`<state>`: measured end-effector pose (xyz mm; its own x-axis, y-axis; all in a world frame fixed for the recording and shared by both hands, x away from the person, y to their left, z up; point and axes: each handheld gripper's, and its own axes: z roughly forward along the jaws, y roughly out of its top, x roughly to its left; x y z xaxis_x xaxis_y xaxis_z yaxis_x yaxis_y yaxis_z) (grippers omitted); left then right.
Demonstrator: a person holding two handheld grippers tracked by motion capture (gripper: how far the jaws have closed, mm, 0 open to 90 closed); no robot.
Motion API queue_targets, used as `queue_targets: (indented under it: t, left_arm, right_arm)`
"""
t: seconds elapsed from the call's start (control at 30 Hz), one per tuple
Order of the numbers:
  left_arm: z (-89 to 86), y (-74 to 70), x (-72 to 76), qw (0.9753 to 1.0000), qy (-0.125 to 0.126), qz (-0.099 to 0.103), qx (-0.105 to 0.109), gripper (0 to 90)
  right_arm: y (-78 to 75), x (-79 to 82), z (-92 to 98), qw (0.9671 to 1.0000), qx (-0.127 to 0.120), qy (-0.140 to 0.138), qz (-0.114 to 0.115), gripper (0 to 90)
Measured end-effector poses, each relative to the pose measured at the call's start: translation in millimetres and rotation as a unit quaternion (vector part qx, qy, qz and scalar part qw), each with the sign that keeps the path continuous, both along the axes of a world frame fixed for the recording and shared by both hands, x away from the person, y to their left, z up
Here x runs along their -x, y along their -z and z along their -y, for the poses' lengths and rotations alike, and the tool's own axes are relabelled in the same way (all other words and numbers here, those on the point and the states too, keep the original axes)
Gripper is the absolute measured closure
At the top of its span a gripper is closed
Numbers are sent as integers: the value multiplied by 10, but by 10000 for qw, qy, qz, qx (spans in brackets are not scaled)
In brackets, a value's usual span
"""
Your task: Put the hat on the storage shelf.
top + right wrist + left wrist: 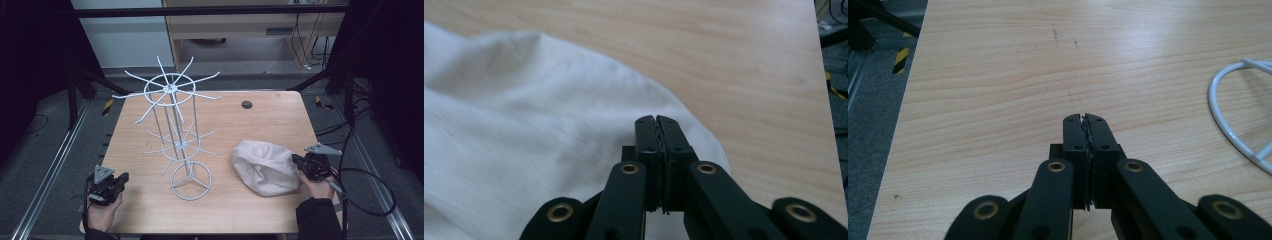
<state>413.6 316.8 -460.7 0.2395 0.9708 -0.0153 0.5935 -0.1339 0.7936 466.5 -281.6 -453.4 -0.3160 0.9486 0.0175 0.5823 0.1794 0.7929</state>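
On the right side of the desk point(150, 210), a crumpled white cloth point(262, 167) is lying just right of the white wire rack point(181, 145), whose ring base is standing near the front middle. The right tongs point(296, 161) are hovering at the cloth's right edge, jaws pressed together with nothing between them. The left tongs point(122, 178) are resting near the front left corner, well apart from the rack, jaws likewise closed and empty.

Soft matt cloth point(265, 167) — smooth wood table point(260, 120) (white wire rack point(177, 135)).
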Motion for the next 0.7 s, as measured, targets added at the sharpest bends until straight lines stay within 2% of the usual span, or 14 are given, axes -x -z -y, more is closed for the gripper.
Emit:
queue_targets:
  t: [0.13, 0.23, 0.47, 0.57, 0.7]
  left_arm:
    - [9, -1, 3, 10000, 17, -6, -9, 882]
    - [8, -5, 7, 10000, 17, 5, -2, 882]
    - [4, -12, 18, 10000, 35, 25, 4, 882]
    - [6, -17, 23, 10000, 34, 37, -3, 882]
    - [1, -21, 27, 10000, 23, 35, 2, 882]
  right_arm:
    - [106, 64, 56, 9996, 172, -24, -225, 899]
    - [113, 126, 57, 9994, 197, -82, -274, 900]
    - [159, 421, -18, 9985, 154, -394, -344, 900]
    - [178, 533, -57, 9976, -2, -519, -461, 900]
    - [188, 651, -133, 9961, -44, -731, -487, 900]
